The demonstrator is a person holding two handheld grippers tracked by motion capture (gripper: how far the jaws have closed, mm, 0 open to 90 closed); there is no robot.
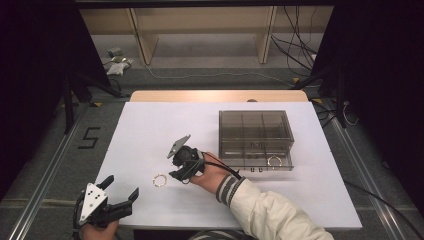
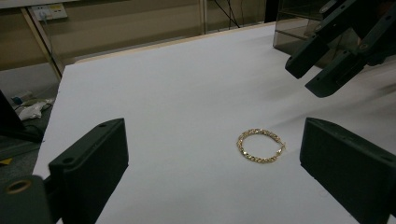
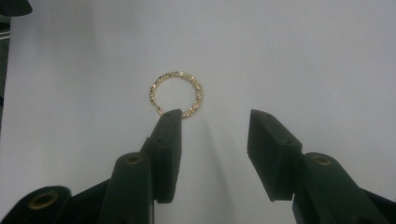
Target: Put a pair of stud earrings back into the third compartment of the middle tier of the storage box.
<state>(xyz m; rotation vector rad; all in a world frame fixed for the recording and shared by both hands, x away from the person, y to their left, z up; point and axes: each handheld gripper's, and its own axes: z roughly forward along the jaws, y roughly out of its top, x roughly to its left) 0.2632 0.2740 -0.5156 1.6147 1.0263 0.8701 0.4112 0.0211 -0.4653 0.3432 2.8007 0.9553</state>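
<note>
A gold chain bracelet [image 1: 160, 180] lies in a ring on the white table top; it is also in the left gripper view [image 2: 259, 145] and the right gripper view [image 3: 176, 93]. My right gripper [image 1: 176, 175] hovers just right of it, jaws open and empty, with the bracelet just beyond its left fingertip [image 3: 169, 122]. My left gripper [image 1: 122, 189] rests at the table's near left corner, open and empty, pointing towards the bracelet. In the left gripper view the right gripper [image 2: 312, 71] enters from the top right.
A smoky clear box [image 1: 255, 140] with compartments and a drawer stands right of centre; a second gold bracelet [image 1: 274, 161] lies in its front right part. The white board [image 1: 150, 125] ends close by my left hand. Cables and wooden legs lie beyond the table.
</note>
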